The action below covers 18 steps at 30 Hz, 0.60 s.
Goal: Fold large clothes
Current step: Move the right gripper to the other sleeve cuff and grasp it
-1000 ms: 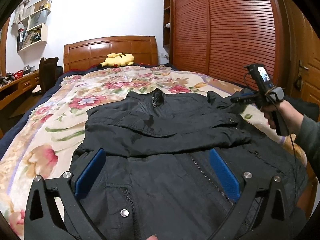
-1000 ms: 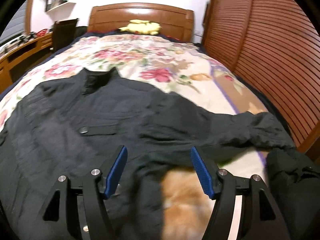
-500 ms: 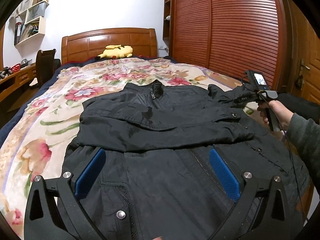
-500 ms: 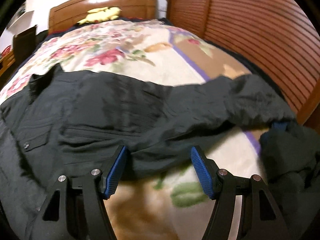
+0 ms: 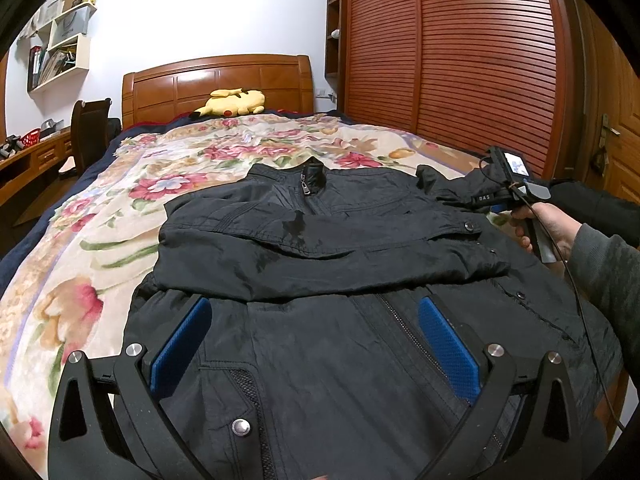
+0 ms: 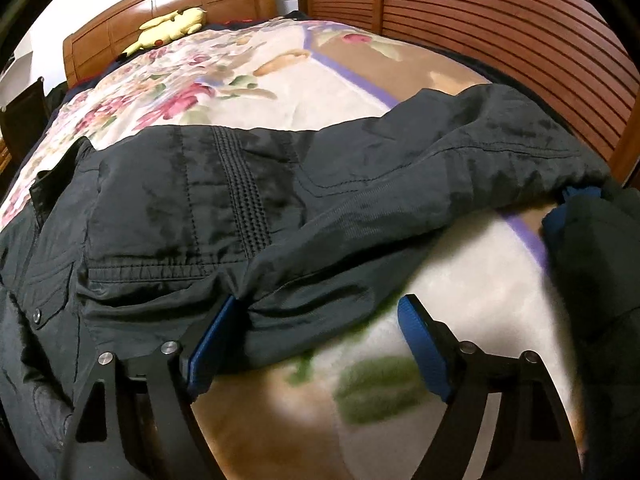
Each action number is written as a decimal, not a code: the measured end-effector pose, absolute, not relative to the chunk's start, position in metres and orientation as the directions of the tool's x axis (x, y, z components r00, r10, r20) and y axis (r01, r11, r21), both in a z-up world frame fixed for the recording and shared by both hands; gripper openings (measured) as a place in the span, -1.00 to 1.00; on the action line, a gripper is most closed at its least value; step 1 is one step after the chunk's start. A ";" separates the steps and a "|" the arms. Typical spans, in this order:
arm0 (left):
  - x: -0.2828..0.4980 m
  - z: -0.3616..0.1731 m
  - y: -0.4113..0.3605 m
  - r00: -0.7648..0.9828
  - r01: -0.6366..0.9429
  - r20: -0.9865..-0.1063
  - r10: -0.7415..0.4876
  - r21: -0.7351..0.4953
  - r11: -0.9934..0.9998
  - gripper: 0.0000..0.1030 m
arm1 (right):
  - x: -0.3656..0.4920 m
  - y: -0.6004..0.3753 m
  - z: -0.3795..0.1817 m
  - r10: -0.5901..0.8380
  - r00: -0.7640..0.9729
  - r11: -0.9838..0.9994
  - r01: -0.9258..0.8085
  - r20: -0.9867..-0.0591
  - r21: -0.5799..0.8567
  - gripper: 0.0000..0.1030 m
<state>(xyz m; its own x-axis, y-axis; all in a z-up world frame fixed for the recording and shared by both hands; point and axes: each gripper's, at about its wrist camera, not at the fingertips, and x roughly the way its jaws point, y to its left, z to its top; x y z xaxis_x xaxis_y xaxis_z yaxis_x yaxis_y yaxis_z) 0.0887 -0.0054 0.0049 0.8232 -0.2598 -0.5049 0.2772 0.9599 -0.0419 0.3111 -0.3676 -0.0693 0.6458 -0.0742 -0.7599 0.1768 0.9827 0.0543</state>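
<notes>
A black zip jacket (image 5: 332,264) lies face up on the flowered bedspread (image 5: 100,240), collar toward the headboard. Its left sleeve is folded across the chest. My left gripper (image 5: 314,344) hovers open and empty over the jacket's lower front. The right sleeve (image 6: 440,168) stretches out toward the bed's right edge. My right gripper (image 6: 316,336) is open, low at the sleeve's underarm, its left pad (image 6: 212,340) touching the fabric edge. In the left wrist view the right gripper (image 5: 508,192) sits by the jacket's right shoulder.
A yellow plush toy (image 5: 232,102) lies at the wooden headboard (image 5: 216,80). Slatted wardrobe doors (image 5: 460,60) run along the bed's right side. Another dark garment (image 6: 592,272) is heaped at the right edge. A desk and chair (image 5: 88,132) stand to the left.
My right gripper has swung right and dropped low toward the outstretched right sleeve, closing on its underarm edge. My left gripper has pulled back slightly and stayed open.
</notes>
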 end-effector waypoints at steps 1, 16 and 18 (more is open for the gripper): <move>0.088 0.005 -0.005 0.823 0.276 -0.506 -0.259 -0.042 0.960 1.00 | 0.305 -0.367 -0.066 -0.068 0.647 0.985 0.165 -0.760 0.053 0.58; 0.086 0.004 -0.004 0.823 0.280 -0.505 -0.261 -0.040 0.959 1.00 | 0.264 -0.303 0.014 -0.103 0.836 0.983 0.002 -0.540 -0.184 -0.86; 0.086 0.005 -0.004 0.824 0.280 -0.502 -0.261 -0.038 0.959 1.00 | 0.251 -0.282 0.031 -0.064 0.862 0.978 -0.047 -0.502 -0.204 -0.86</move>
